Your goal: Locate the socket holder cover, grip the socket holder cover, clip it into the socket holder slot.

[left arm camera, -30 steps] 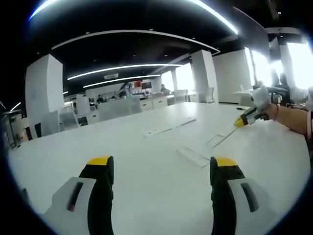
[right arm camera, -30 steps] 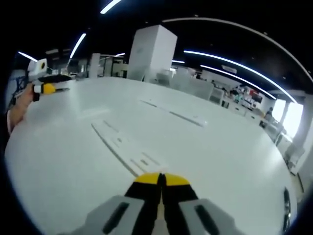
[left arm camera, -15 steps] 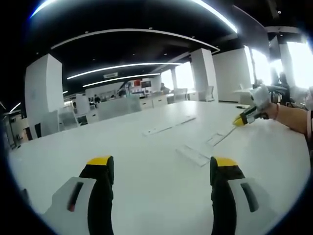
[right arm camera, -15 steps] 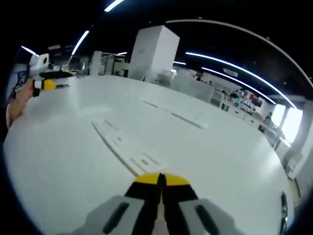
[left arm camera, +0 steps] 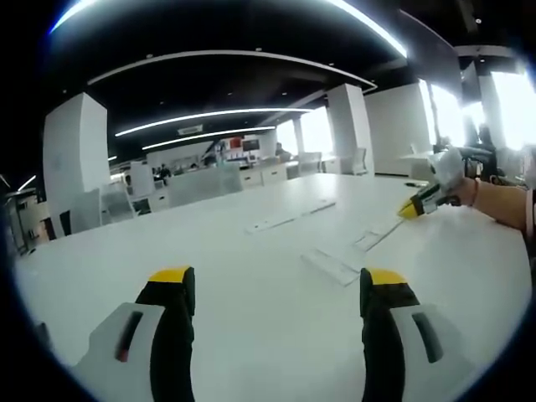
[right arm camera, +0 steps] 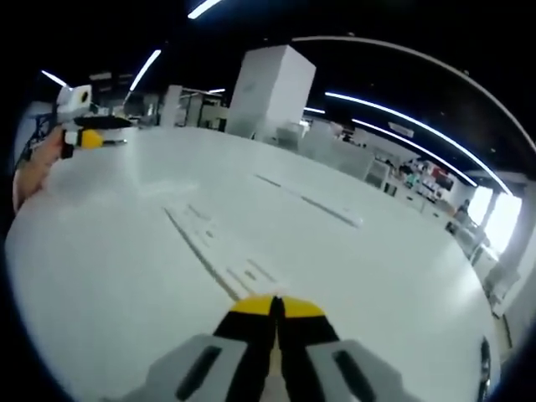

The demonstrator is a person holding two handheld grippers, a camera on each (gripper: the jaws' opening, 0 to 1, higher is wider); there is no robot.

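Observation:
Flat white socket holder parts lie on the white table (left arm camera: 251, 285). In the left gripper view a short wide strip (left arm camera: 331, 266) lies ahead and right of centre, with a narrow strip (left arm camera: 375, 236) beyond it. I cannot tell which one is the cover. My left gripper (left arm camera: 278, 280) hovers low over the table, open and holding nothing. My right gripper (left arm camera: 416, 205), held in a hand, hangs near the narrow strip's far end. In the right gripper view my right gripper (right arm camera: 275, 306) is shut and holds nothing, just short of the long slotted strip (right arm camera: 218, 251). The left gripper (right arm camera: 88, 138) is at the far left.
Another long white strip (left arm camera: 289, 216) lies farther out on the table, seen also as the far strip (right arm camera: 314, 203) in the right gripper view. White pillars (right arm camera: 272, 92), desks and chairs stand beyond the table's far edge. A person's forearm (left arm camera: 502, 205) reaches in from the right.
The right gripper view has shifted a little, so that camera has moved slightly. The left gripper view is the same. Neither gripper has changed its state.

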